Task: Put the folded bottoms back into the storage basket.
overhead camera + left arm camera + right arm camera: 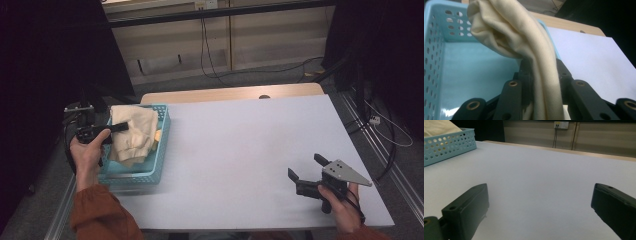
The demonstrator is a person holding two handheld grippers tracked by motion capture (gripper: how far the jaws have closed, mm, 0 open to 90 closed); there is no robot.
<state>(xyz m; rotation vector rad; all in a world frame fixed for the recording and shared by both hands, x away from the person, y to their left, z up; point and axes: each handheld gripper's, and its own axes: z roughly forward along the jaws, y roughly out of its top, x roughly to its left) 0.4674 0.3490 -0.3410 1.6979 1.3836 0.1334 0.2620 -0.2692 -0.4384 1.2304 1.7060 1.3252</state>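
Cloth (541,62) pinched in left gripper (543,75); high view hides this

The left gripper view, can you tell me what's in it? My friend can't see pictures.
A cream-coloured cloth is pinched between the black tongs of the left gripper, which are shut on it. The cloth hangs over a light blue plastic basket with small holes in its walls. To the right lies the pale table top.

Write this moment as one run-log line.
left gripper: shut on cloth | cloth: over basket | right gripper: open above table
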